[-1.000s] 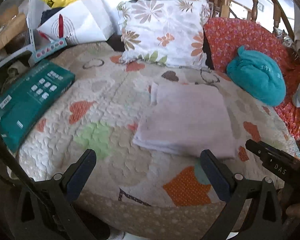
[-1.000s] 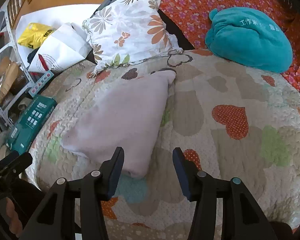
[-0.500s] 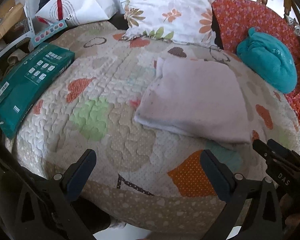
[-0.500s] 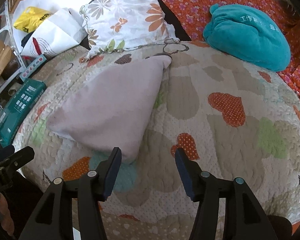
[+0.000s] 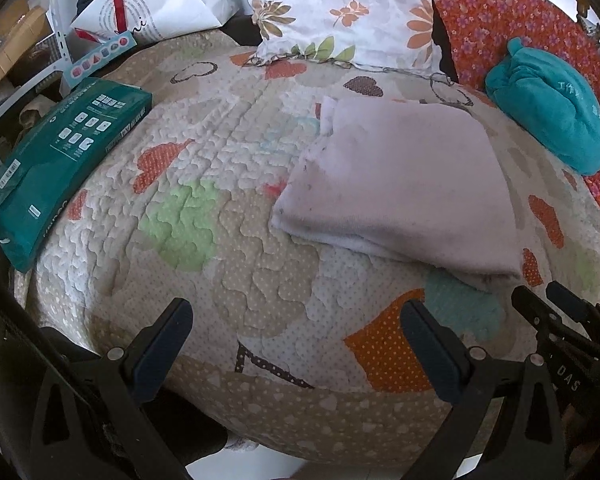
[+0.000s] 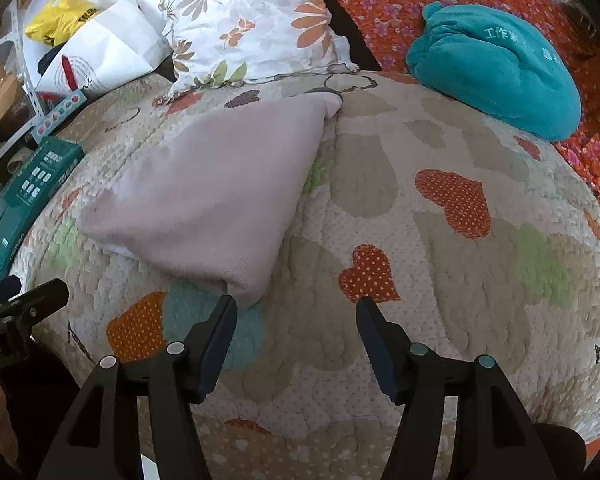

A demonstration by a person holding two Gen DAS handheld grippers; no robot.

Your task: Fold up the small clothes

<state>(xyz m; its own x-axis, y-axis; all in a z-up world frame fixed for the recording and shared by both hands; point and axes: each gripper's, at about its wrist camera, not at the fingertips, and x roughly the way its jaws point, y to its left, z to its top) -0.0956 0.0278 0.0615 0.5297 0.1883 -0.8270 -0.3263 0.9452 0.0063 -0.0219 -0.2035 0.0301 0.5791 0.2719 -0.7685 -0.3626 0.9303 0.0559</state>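
Cloth [image 5: 400, 184] lies folded flat on the quilt [image 5: 228, 240], so both grippers [image 5: 296, 344] [image 6: 296, 340] hang open and empty just short of it.

Both the left gripper [image 5: 296, 344] and the right gripper [image 6: 296, 338] are black plastic frames with triangular cutouts, silver rivets behind dark blue finger pads [image 6: 216, 344].

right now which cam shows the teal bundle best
The right wrist view: the teal bundle sits large and whole, its printed characters legible. The left wrist view shows it smaller, squeezed toward the right edge.
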